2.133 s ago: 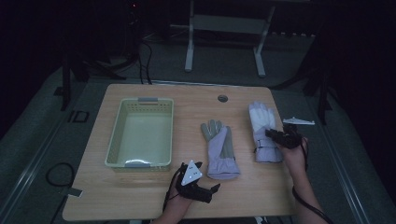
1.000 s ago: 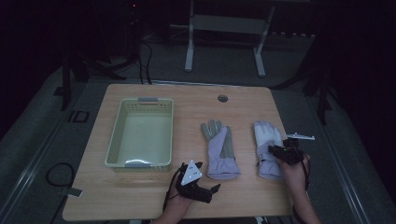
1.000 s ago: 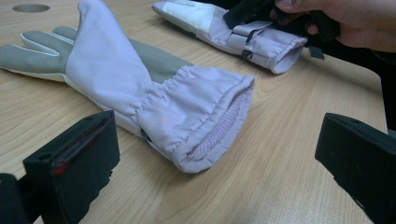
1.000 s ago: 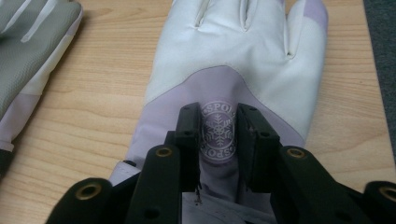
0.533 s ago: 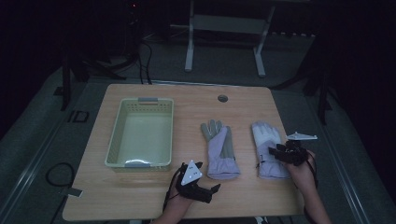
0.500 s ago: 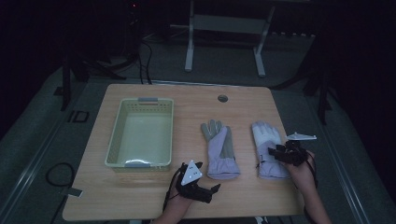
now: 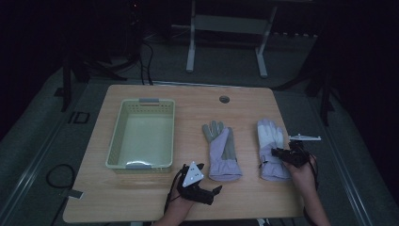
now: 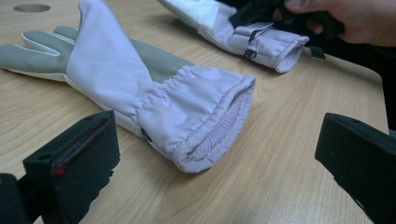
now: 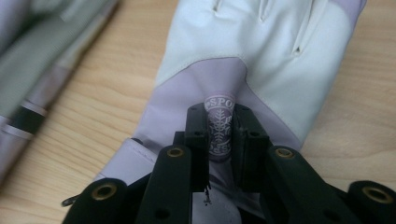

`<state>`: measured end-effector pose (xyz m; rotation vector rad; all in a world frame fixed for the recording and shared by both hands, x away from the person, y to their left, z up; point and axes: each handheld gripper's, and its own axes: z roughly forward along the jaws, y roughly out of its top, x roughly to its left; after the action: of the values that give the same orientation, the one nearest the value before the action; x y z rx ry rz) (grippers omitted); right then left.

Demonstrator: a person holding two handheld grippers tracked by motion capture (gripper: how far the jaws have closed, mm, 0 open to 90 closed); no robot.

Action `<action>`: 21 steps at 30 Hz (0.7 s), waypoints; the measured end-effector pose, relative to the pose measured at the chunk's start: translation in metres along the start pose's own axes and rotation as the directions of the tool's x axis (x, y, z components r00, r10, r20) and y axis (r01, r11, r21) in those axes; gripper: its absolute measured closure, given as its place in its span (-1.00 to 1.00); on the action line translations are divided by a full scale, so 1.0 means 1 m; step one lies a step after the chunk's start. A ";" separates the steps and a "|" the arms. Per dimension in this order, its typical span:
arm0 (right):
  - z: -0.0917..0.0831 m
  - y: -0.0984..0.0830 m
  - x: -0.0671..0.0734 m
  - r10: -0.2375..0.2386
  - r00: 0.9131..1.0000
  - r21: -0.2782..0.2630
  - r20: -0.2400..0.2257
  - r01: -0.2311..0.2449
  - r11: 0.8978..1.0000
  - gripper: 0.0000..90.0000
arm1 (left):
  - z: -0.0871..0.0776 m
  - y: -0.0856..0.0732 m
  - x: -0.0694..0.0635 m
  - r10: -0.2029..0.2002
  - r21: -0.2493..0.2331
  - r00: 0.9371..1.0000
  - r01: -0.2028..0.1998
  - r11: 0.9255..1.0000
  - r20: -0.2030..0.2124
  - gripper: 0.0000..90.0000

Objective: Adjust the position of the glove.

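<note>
Two lilac winter gloves lie flat on the wooden table (image 7: 263,202). The left glove (image 7: 221,153) shows its grey palm, and its open cuff (image 8: 205,126) faces my left gripper (image 7: 211,179), which rests open on the table just short of it. The right glove (image 7: 270,136) lies white back up. My right gripper (image 7: 275,154) sits on it near the cuff. Its jaws have just been closing and now pinch a raised fold of lilac fabric with a snowflake logo (image 9: 219,123) on the right glove (image 9: 261,56).
A pale green plastic basket (image 7: 113,141) stands on the left half of the table. A round cable hole (image 7: 224,99) sits near the far edge. Beyond the table stands a metal frame (image 7: 226,23) on a dark floor.
My right gripper has drawn back along the right glove toward its cuff, and the glove has slid slightly nearer. The left gripper and left glove have stayed put.
</note>
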<state>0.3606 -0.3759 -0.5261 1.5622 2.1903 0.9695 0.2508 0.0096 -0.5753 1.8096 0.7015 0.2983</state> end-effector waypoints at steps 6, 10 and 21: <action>-0.026 0.017 0.010 0.013 0.999 -0.040 -0.035 -0.015 0.999 0.77 | 0.000 0.000 -0.002 0.016 -0.001 1.000 -0.016 1.000 -0.005 -1.00; -0.044 0.030 0.026 -0.023 1.000 -0.077 -0.020 0.021 0.997 0.77 | 0.000 0.000 0.000 0.006 -0.001 1.000 -0.006 1.000 0.000 -1.00; -0.078 0.058 0.066 -0.060 0.995 -0.174 -0.077 0.045 0.984 0.77 | -0.001 0.000 -0.001 0.015 -0.007 1.000 -0.015 1.000 -0.002 -1.00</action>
<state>0.3327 -0.3324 -0.4204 1.4034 2.1259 1.1913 0.2495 0.0097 -0.5751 1.8088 0.6880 0.3121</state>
